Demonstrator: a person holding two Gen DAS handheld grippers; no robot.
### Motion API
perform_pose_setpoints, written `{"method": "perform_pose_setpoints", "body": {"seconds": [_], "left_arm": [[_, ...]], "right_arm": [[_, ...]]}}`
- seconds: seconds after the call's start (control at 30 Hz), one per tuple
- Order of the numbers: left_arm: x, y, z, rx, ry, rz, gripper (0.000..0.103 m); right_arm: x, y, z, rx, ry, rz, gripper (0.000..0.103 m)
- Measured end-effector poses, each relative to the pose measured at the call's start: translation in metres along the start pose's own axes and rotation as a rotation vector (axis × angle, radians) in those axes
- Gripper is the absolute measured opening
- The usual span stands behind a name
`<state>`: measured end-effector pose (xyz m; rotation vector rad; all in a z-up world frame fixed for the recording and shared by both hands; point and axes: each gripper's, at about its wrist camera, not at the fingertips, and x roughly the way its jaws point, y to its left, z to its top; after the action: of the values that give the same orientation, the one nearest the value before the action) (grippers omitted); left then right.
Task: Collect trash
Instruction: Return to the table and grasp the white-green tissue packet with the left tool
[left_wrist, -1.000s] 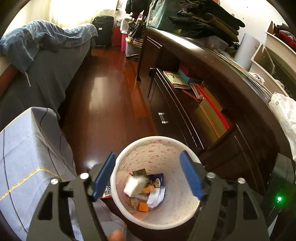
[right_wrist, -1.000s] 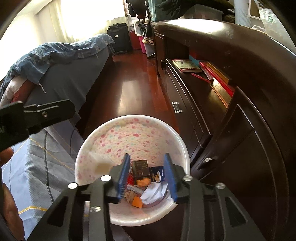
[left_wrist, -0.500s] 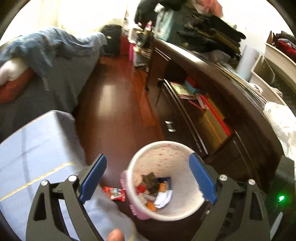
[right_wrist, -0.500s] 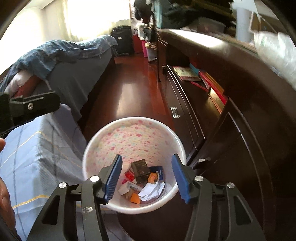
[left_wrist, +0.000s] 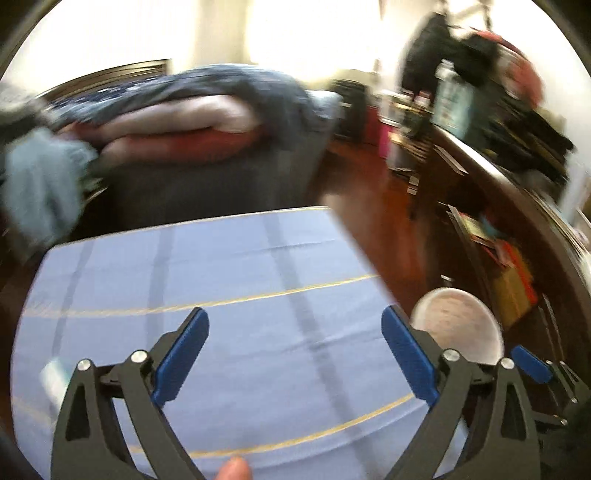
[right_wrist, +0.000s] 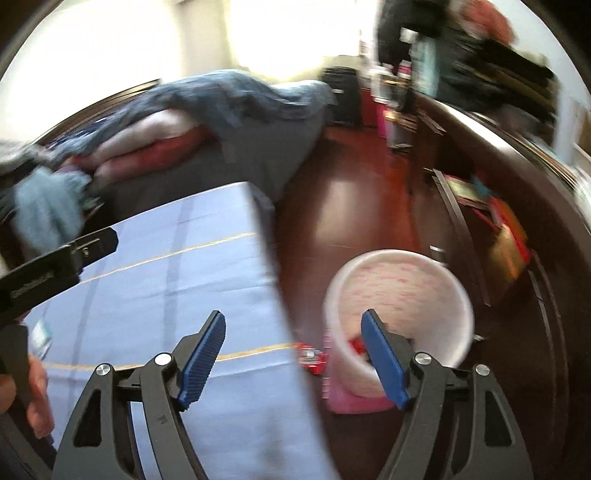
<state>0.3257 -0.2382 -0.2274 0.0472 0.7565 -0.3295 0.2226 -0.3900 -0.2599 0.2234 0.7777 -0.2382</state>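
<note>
Both tongs (left_wrist: 295, 350) (right_wrist: 293, 356) apparently spread, empty.

The left gripper (left_wrist: 294, 354) is spread wide, its two blue-padded fingers (left_wrist: 181, 356) far apart with nothing between them, and a bare fingertip (left_wrist: 233, 469) of the person shows at the near edge just below it. The right gripper (right_wrist: 293, 358) is likewise parted and grips nothing, its ribbed blue pads (right_wrist: 201, 360) pointing away toward the far side. In the right wrist view the left gripper's black body (right_wrist: 55, 264) reaches in from the left edge, with the person's left hand (right_wrist: 35, 398) wrapped around its handle below.
</note>
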Motion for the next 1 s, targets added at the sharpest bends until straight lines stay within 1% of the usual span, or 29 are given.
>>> {"method": "perform_pose_setpoints", "body": {"seconds": [0.1,0.13,0.17,0.2,0.23,0.37,0.43,0.53,0.7,0.77,0.8,0.87,0.9,0.97,1.0], "left_arm": [[-0.017,0.052,-0.012,-0.082,-0.008,0.136,0.098],[-0.019,0.065,-0.015,-0.105,-0.005,0.167,0.099],[-0.021,0.082,-0.019,-0.143,0.005,0.213,0.099],[-0.021,0.096,-0.024,-0.172,0.017,0.243,0.099],[-0.021,0.117,-0.029,-0.232,0.037,0.284,0.099],[-0.020,0.169,-0.045,-0.391,0.068,0.346,0.099],[-0.016,0.189,-0.052,-0.441,0.084,0.380,0.099],[-0.006,0.204,-0.059,-0.461,0.115,0.412,0.099],[0.010,0.216,-0.065,-0.498,0.136,0.409,0.099],[0.013,0.220,-0.068,-0.504,0.144,0.404,0.098],[0.015,0.221,-0.068,-0.505,0.146,0.402,0.096],[0.022,0.222,-0.070,-0.503,0.159,0.398,0.088],[0.023,0.221,-0.070,-0.491,0.157,0.405,0.088],[0.024,0.219,-0.069,-0.472,0.157,0.414,0.081],[0.024,0.218,-0.070,-0.468,0.155,0.414,0.081]], "right_arm": [[-0.004,0.040,-0.004,-0.072,0.004,0.068,0.077],[-0.005,0.050,-0.005,-0.086,0.007,0.083,0.077],[-0.007,0.059,-0.007,-0.101,0.010,0.097,0.077],[-0.007,0.072,-0.008,-0.121,0.015,0.117,0.077],[-0.007,0.077,-0.008,-0.133,0.018,0.130,0.077],[-0.010,0.106,-0.013,-0.192,0.021,0.167,0.077],[-0.012,0.119,-0.016,-0.218,0.026,0.180,0.077],[-0.013,0.134,-0.020,-0.244,0.034,0.192,0.077],[-0.010,0.147,-0.021,-0.266,0.045,0.193,0.077],[-0.009,0.150,-0.022,-0.269,0.048,0.189,0.077],[-0.008,0.151,-0.021,-0.270,0.050,0.187,0.077],[-0.006,0.153,-0.022,-0.272,0.054,0.185,0.077],[-0.005,0.154,-0.022,-0.273,0.058,0.185,0.077],[-0.003,0.156,-0.023,-0.273,0.065,0.185,0.077],[-0.001,0.156,-0.023,-0.274,0.069,0.185,0.077]]}}
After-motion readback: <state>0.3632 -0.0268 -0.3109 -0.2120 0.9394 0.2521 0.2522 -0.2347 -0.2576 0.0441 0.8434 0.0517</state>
